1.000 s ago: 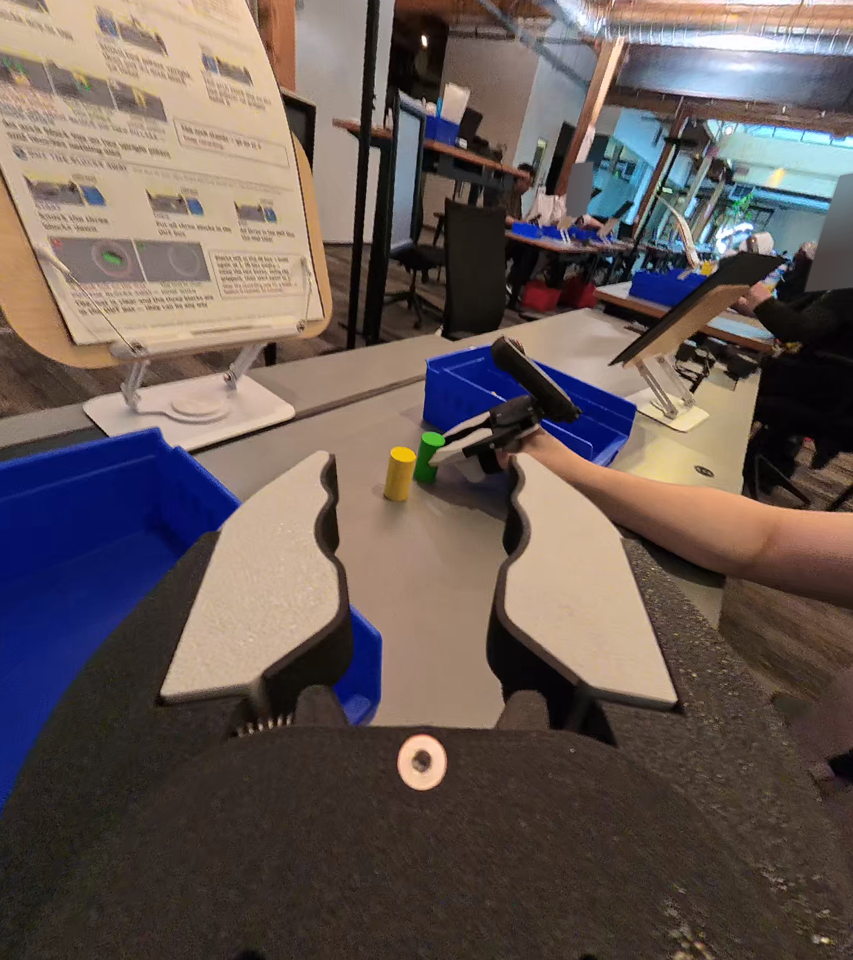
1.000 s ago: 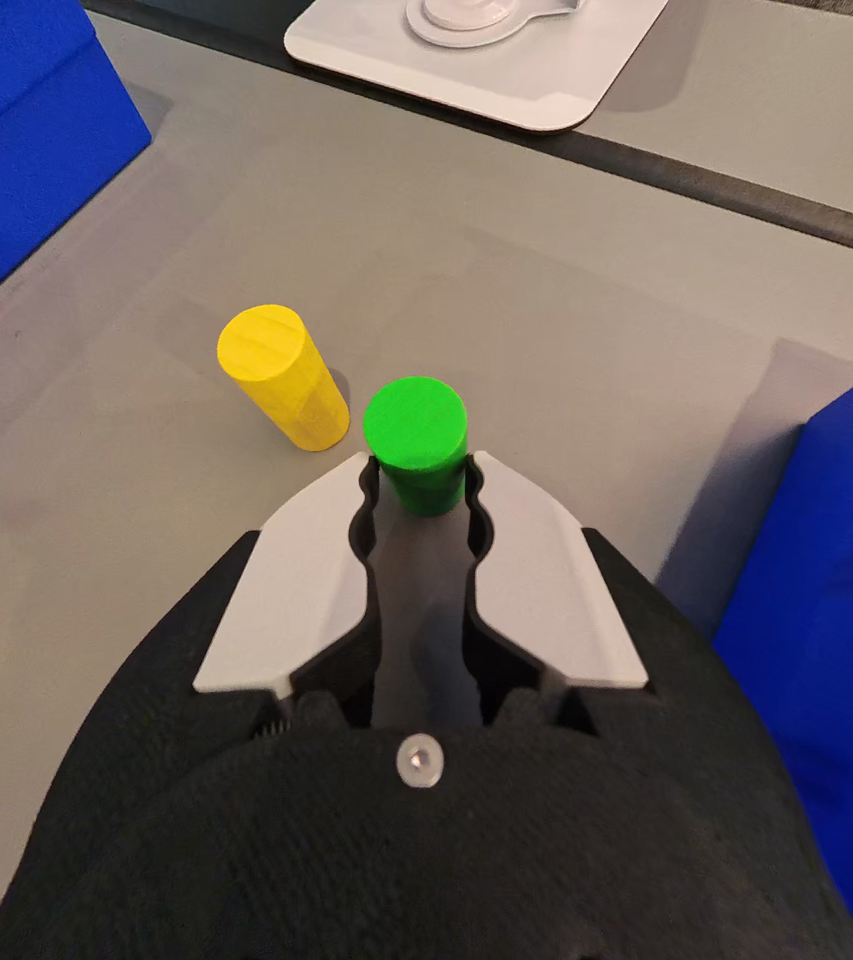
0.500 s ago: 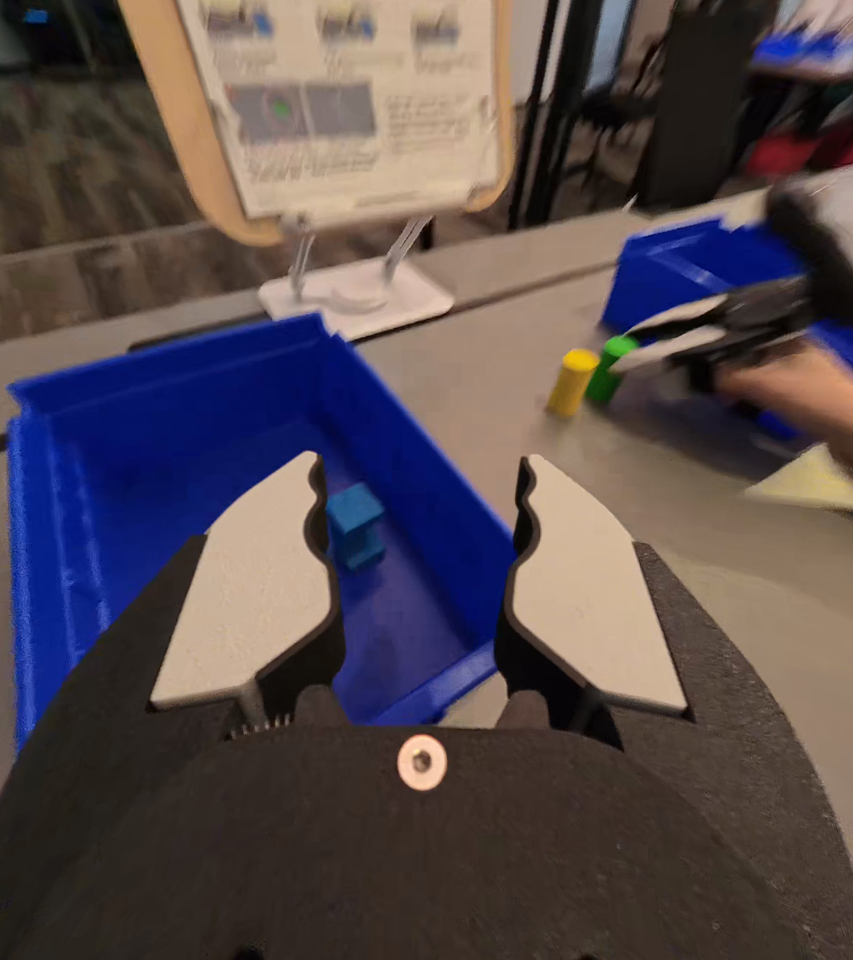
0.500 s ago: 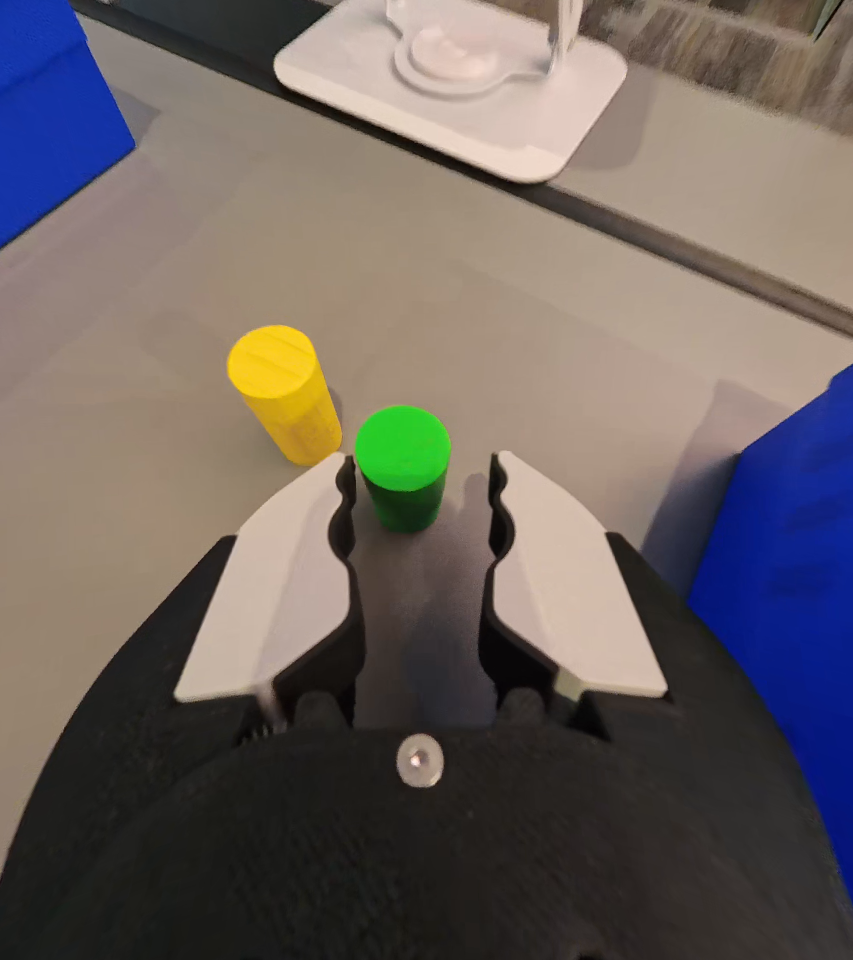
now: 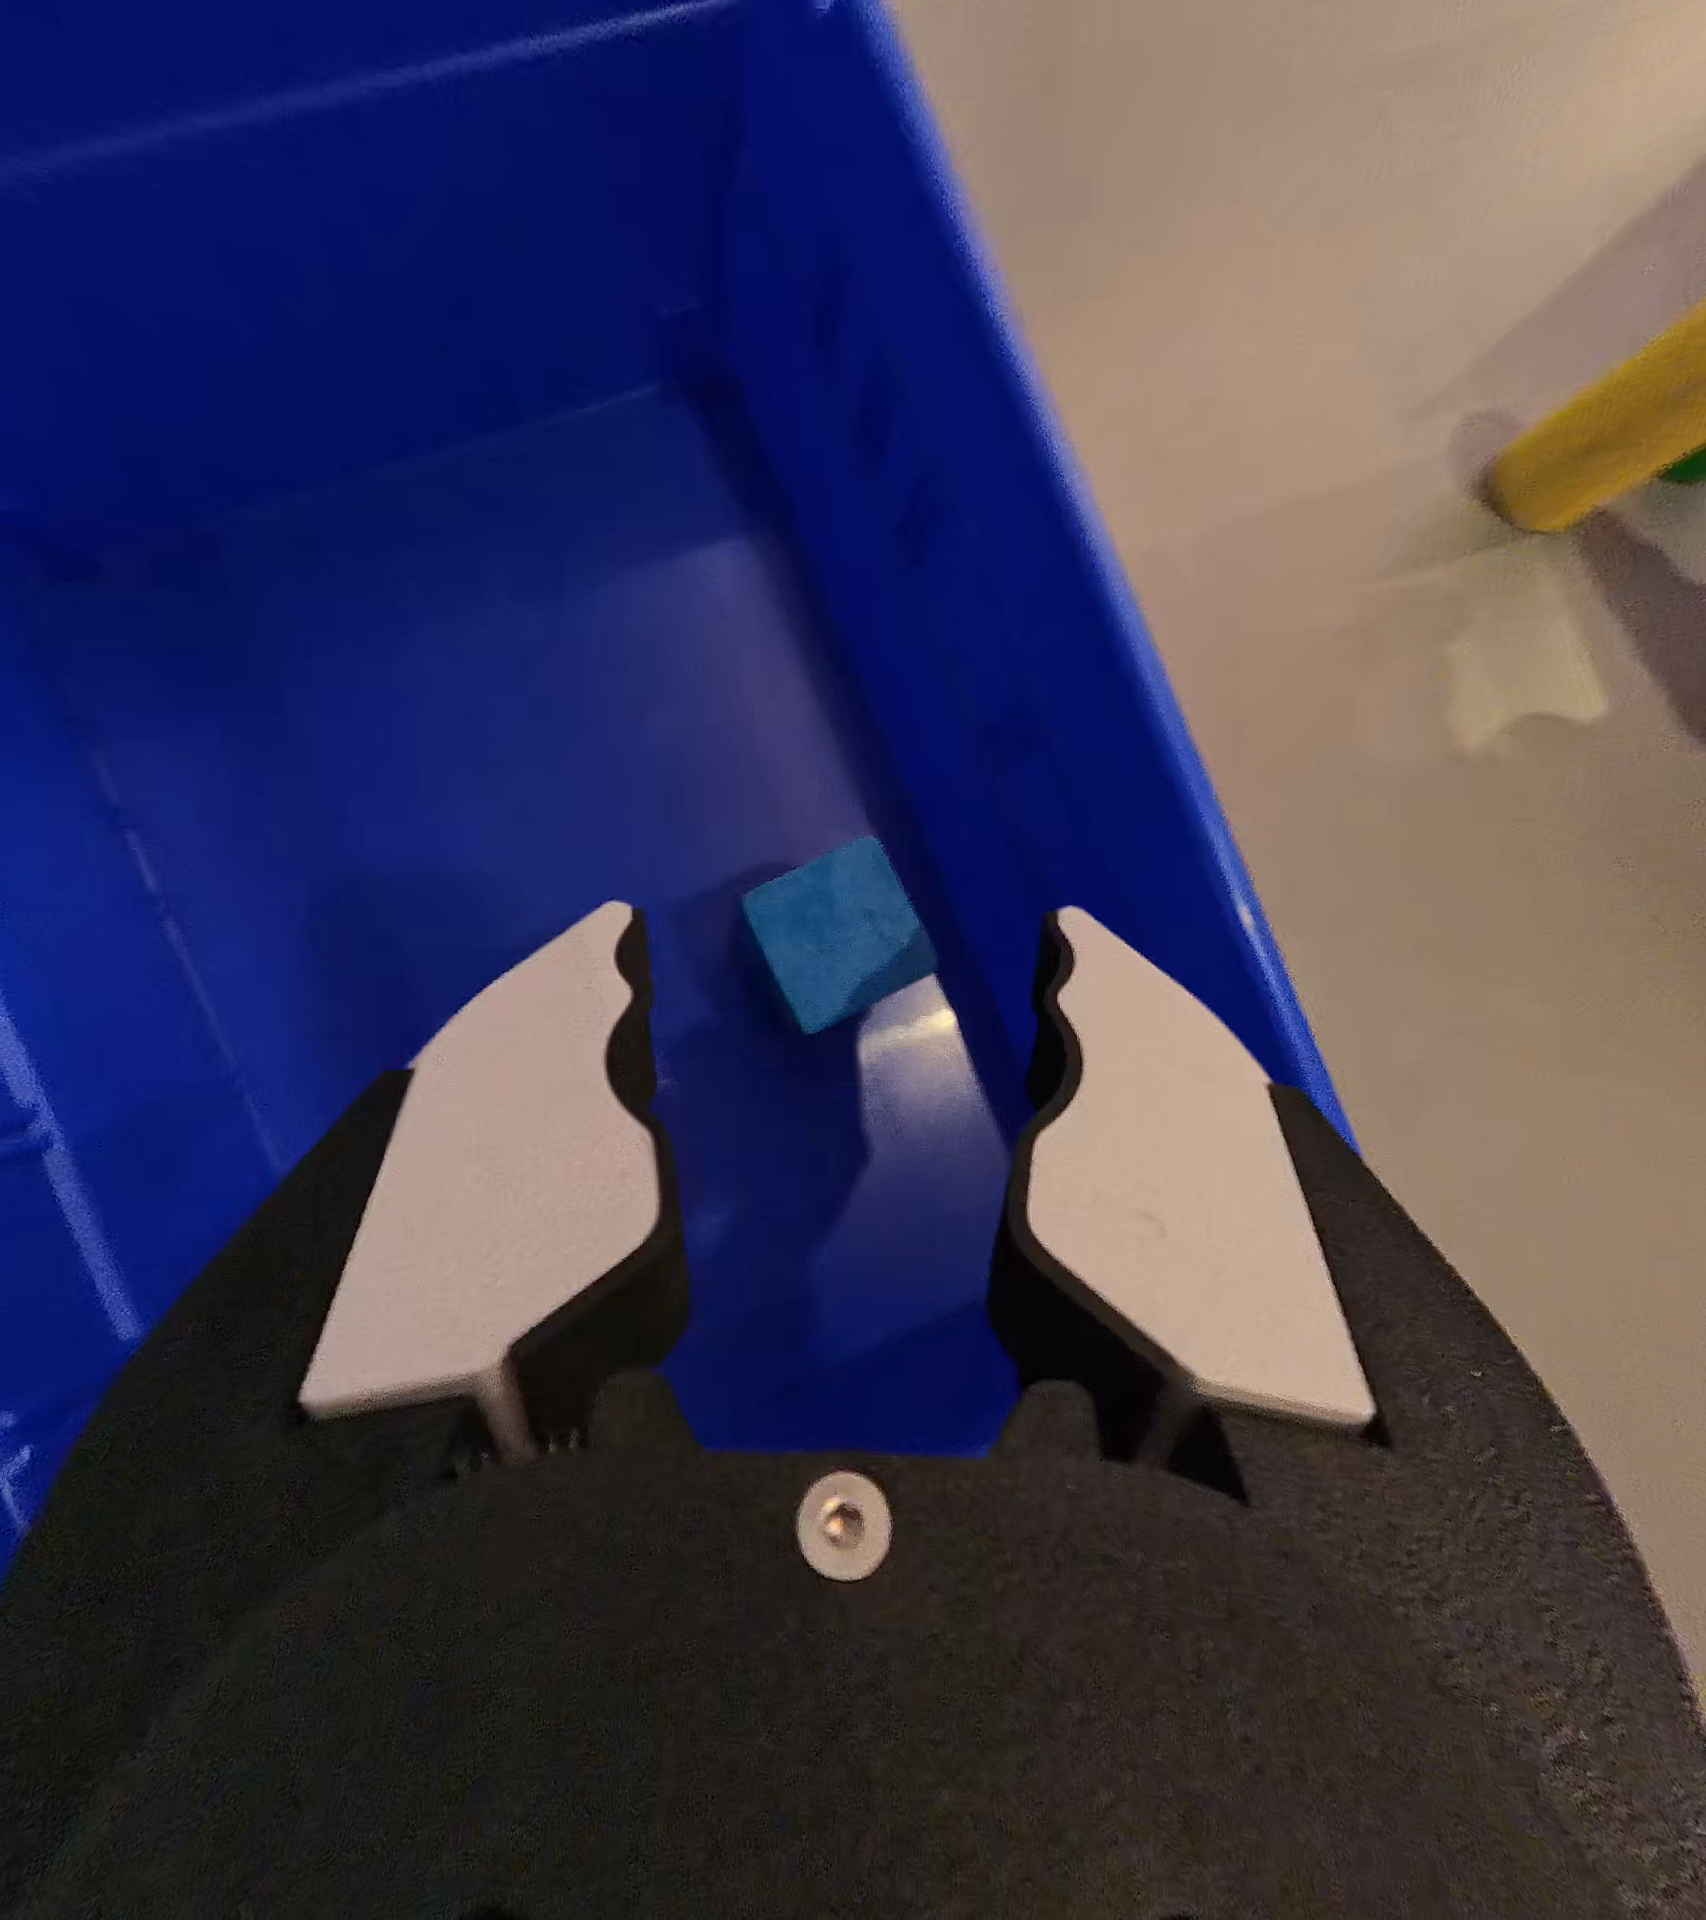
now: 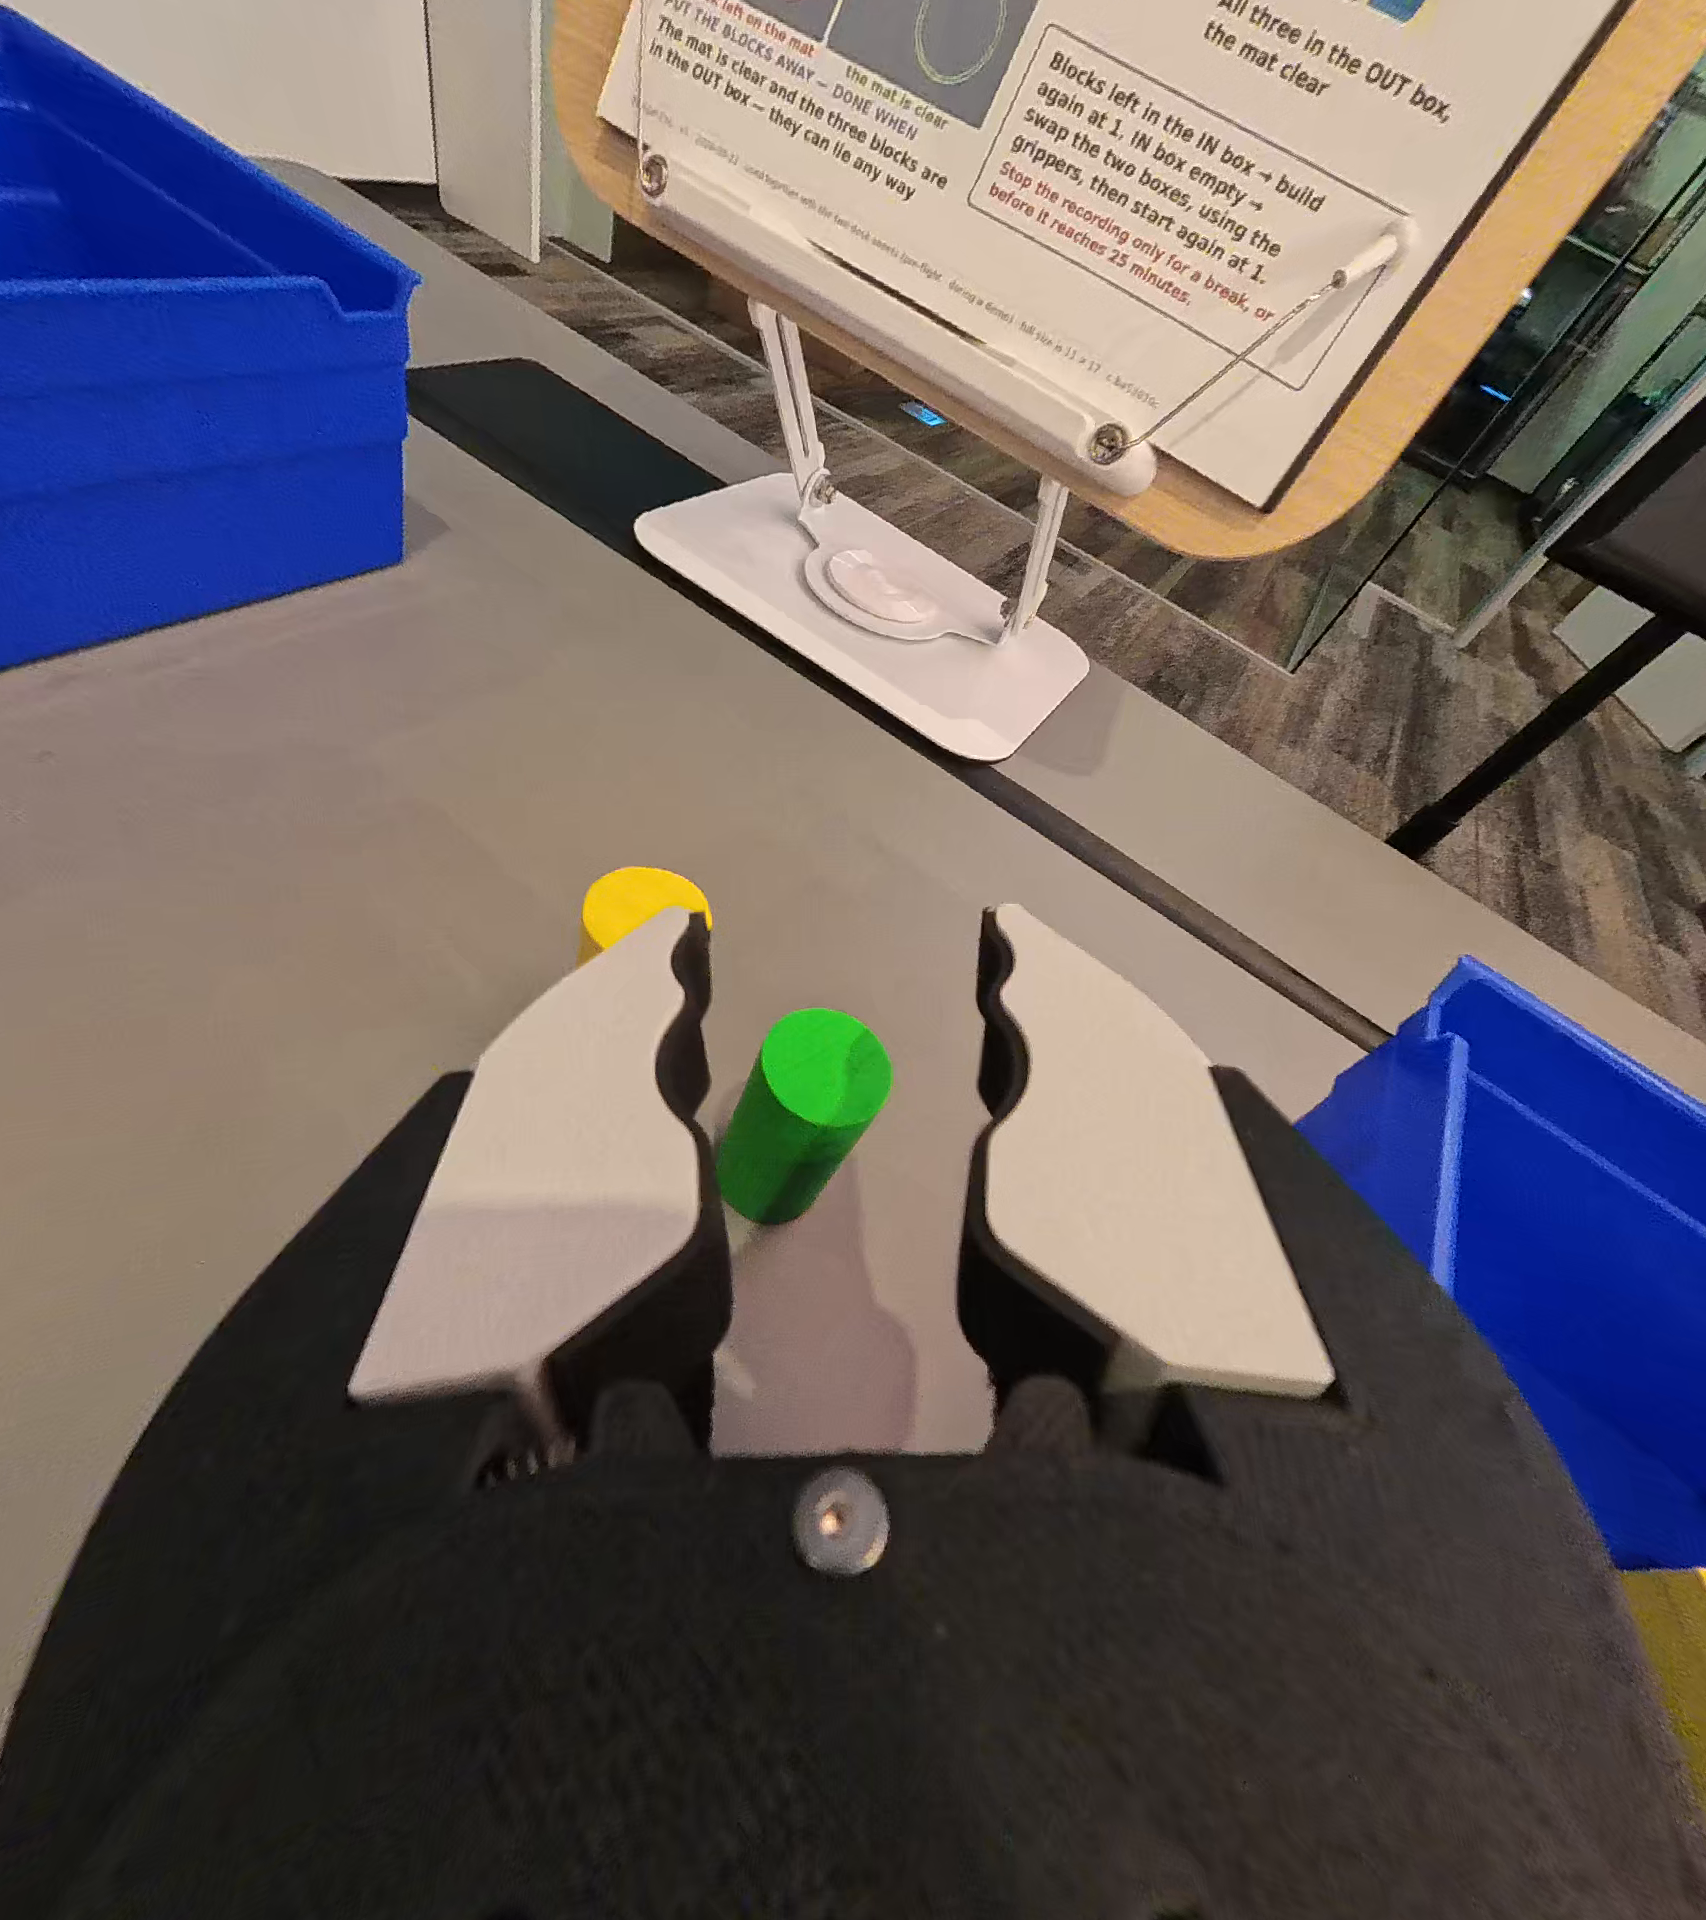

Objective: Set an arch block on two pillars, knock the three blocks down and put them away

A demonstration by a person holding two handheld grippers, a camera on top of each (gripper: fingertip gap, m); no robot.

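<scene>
Right claw [image 6: 844, 961] has let go of the green pillar [image 6: 802, 1117], now spread; left claw [image 5: 841, 961], spread, has swung over the bin [image 5: 309, 520], arch [image 5: 833, 930] at twelve o'clock—pickup next.

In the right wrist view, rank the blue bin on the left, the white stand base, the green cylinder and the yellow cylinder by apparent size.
1. Blue bin
2. White stand base
3. Green cylinder
4. Yellow cylinder, though a finger of the right gripper hides most of it, so its rank against the green one is unsure.
</scene>
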